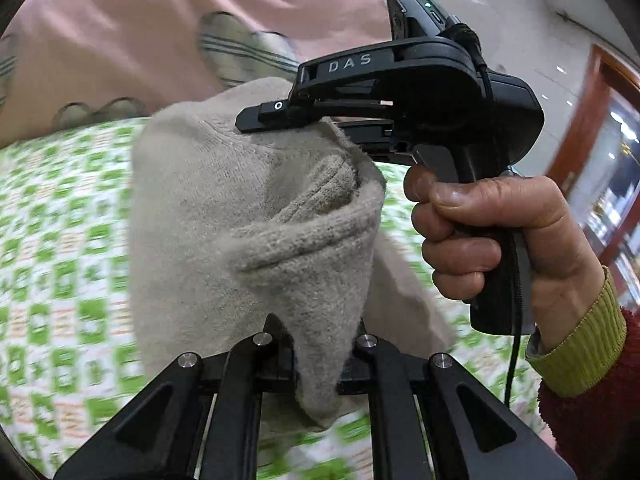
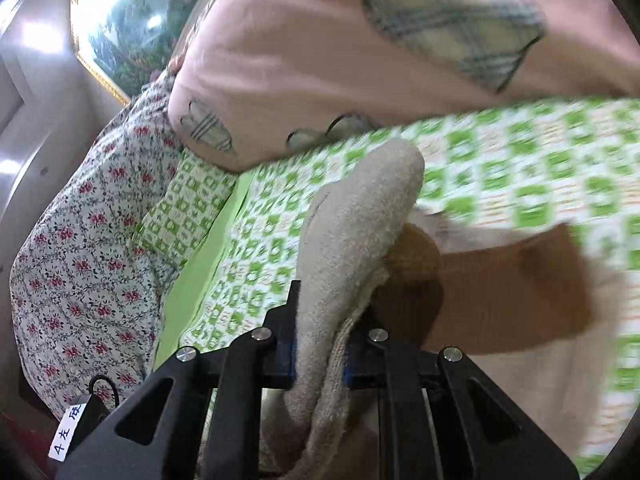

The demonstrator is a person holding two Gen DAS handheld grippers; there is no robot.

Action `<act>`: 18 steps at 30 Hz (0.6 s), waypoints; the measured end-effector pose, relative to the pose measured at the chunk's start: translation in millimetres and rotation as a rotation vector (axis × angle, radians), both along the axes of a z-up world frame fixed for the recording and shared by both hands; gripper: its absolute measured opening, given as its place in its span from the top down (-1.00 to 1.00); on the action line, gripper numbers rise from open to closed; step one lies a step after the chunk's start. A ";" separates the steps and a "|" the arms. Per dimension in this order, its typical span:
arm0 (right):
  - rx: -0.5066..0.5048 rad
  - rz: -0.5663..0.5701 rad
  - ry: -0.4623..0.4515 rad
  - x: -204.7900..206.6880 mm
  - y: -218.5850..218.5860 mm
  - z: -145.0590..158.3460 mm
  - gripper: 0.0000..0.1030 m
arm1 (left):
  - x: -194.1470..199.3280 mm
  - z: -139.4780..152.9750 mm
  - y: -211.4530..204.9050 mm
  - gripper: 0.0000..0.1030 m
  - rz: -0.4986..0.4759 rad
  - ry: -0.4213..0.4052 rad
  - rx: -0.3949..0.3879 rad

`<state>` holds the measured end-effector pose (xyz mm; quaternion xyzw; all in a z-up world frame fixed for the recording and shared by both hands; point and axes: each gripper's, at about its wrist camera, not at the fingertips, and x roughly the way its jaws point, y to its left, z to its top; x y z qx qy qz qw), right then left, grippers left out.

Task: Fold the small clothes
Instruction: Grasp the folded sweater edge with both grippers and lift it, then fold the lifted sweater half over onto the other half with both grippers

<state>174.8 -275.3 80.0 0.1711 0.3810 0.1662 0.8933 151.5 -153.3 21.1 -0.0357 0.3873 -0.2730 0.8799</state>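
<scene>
My left gripper (image 1: 320,364) is pinched on the lower end of the beige knitted wool sock (image 1: 256,216), which rises straight ahead of its fingers, off the green-and-white checked bedspread (image 1: 60,240). My right gripper (image 1: 280,118), seen from the left wrist, is clamped on the sock's upper edge, with my right hand (image 1: 492,232) around its black handle. From the right wrist, that sock (image 2: 360,216) runs forward out of the fingers. A brown cloth (image 2: 512,288) lies on the bedspread just beside the sock; a pink quilt (image 2: 320,60) is heaped beyond it.
</scene>
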 end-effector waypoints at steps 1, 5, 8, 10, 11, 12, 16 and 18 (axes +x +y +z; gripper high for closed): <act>-0.014 -0.029 0.015 -5.7 -16.3 -2.2 0.68 | 0.8 -2.6 -10.4 0.82 -0.015 0.006 0.001; -0.064 -0.120 0.082 -17.7 -59.5 -24.4 0.68 | 7.8 -28.3 -52.2 0.81 -0.082 0.064 0.027; -0.061 -0.142 0.114 -22.1 -77.6 -45.7 0.68 | 10.1 -43.3 -65.6 0.80 -0.092 0.090 0.062; -0.060 -0.135 0.102 -21.9 -78.7 -51.2 0.68 | 9.5 -45.8 -69.0 0.77 -0.089 0.085 0.078; -0.056 -0.130 0.094 -20.8 -78.1 -52.2 0.68 | 9.6 -46.0 -69.4 0.75 -0.086 0.084 0.080; -0.057 -0.125 0.086 -20.8 -77.8 -52.3 0.68 | 11.1 -46.0 -67.8 0.70 -0.086 0.088 0.079; -0.100 -0.102 0.048 -17.8 -74.3 -51.9 0.68 | 6.1 -42.0 -65.1 0.30 -0.120 0.114 0.067; -0.138 -0.133 0.064 -19.9 -79.5 -54.4 0.61 | -3.1 -37.7 -60.5 0.17 -0.145 0.113 0.071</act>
